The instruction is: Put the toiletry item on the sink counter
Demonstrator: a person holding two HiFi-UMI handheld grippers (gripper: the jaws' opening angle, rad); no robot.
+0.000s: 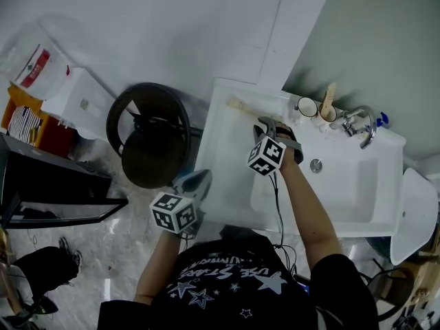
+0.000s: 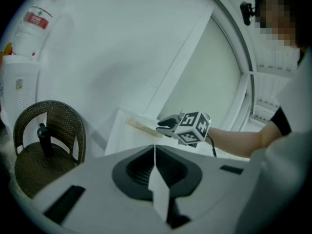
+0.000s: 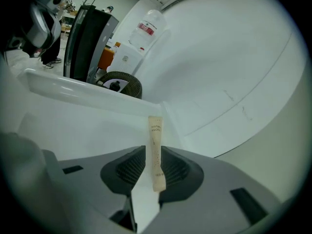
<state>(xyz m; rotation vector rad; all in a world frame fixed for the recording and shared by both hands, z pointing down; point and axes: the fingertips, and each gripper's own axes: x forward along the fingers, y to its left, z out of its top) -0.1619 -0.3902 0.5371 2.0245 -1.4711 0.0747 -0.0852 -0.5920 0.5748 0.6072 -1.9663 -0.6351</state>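
Right gripper (image 3: pixel 153 155) clamped on beige toothbrush packet (image 3: pixel 155 130); packet projects forward past jaws, over desk (image 1: pixel 223 158) corner. Left gripper (image 2: pixel 155 154) closed, empty.

We wear a black shirt (image 1: pixel 227 287) with white stars. Our grey left gripper (image 1: pixel 196 181) and right gripper (image 1: pixel 265 125) each carry 1 black-and-white cube (image 1: pixel 174 212).

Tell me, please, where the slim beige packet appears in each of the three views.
Head view: the beige packet is upper centre, over the sink counter's back left corner, ahead of the right gripper.
Left gripper view: centre, a pale strip just left of the right gripper.
Right gripper view: centre, upright, clamped in the tongs.
Shared landmark: the dark wicker chair.
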